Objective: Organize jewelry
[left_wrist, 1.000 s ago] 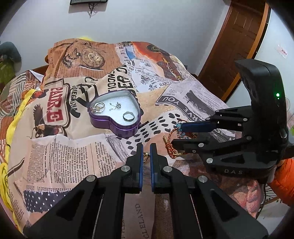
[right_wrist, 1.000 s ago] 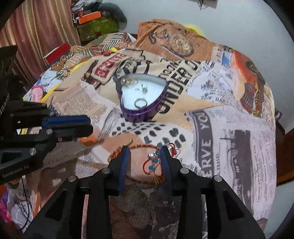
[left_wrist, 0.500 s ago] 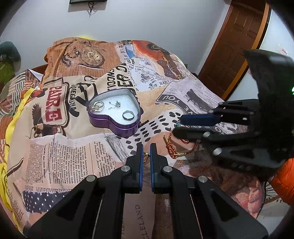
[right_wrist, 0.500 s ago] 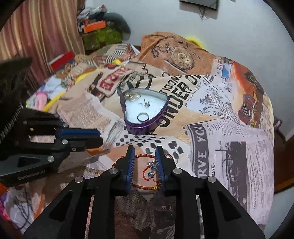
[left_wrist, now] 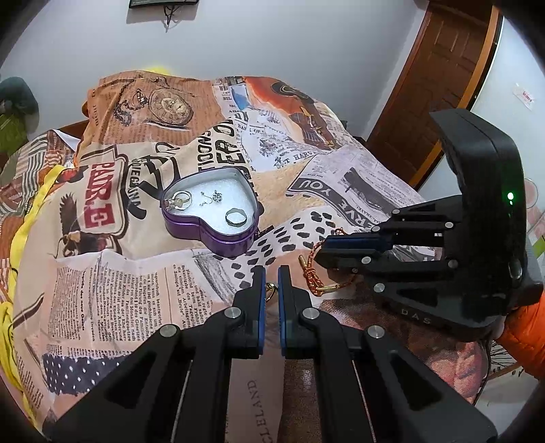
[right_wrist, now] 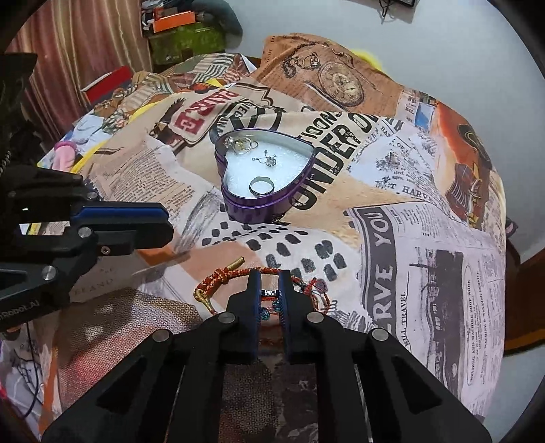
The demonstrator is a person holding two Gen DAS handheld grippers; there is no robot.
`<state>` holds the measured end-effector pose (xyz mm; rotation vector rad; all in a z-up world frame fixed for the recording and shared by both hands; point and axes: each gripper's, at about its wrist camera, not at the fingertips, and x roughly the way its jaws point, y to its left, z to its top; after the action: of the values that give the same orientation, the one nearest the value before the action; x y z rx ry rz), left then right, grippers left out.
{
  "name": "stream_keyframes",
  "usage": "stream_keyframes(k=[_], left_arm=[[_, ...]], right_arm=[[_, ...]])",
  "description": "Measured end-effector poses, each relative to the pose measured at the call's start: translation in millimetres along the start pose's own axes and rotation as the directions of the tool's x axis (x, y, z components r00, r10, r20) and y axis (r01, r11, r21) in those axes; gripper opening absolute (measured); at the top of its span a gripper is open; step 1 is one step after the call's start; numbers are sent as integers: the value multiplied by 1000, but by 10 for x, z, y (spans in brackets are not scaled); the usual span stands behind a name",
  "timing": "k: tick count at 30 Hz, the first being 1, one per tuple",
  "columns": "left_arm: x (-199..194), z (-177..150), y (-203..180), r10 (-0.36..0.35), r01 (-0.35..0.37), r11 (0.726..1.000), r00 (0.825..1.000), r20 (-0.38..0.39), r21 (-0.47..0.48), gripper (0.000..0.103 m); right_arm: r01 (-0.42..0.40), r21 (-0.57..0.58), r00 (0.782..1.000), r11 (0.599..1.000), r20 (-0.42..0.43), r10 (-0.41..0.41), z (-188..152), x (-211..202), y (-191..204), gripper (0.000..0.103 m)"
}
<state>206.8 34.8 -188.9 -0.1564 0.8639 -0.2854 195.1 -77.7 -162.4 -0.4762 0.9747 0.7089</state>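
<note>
A purple heart-shaped tin [left_wrist: 190, 229] [right_wrist: 269, 208] lies open on the printed bedspread. On its white foam lie a ring [left_wrist: 236, 217] [right_wrist: 261, 186], an earring [left_wrist: 215, 197] [right_wrist: 267, 160] and another ring piece [left_wrist: 177, 201] [right_wrist: 240, 144]. A red-orange cord bracelet [left_wrist: 311, 276] [right_wrist: 224, 277] lies in front of the tin. My right gripper [right_wrist: 269, 293] [left_wrist: 322, 252] is shut on the bracelet's beaded part. My left gripper [left_wrist: 271, 283] [right_wrist: 163, 225] is nearly shut, with a small gold piece [left_wrist: 270, 291] between its tips; whether it grips it is unclear.
The bedspread [left_wrist: 112, 272] covers the whole bed. A wooden door [left_wrist: 432, 85] stands at the right. Boxes and clutter [right_wrist: 184, 30] sit beyond the bed's far left, beside a curtain [right_wrist: 68, 44].
My right gripper's jaws have closed from wide apart onto the bracelet's beaded part. My left gripper has stayed in place.
</note>
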Motion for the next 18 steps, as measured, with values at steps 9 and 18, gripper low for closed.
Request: stream_keyframes(k=[9,18], left_arm=[[-120,88,-46,14,-15,1000,1000,26,17,5],[-113,309,95,53,-53,999,997,56,6,5]], right_arm=[[-41,130,996,991,85,31,18,-321,-262,9],[-54,154,984,987,176,26,298,-534,-331,9]])
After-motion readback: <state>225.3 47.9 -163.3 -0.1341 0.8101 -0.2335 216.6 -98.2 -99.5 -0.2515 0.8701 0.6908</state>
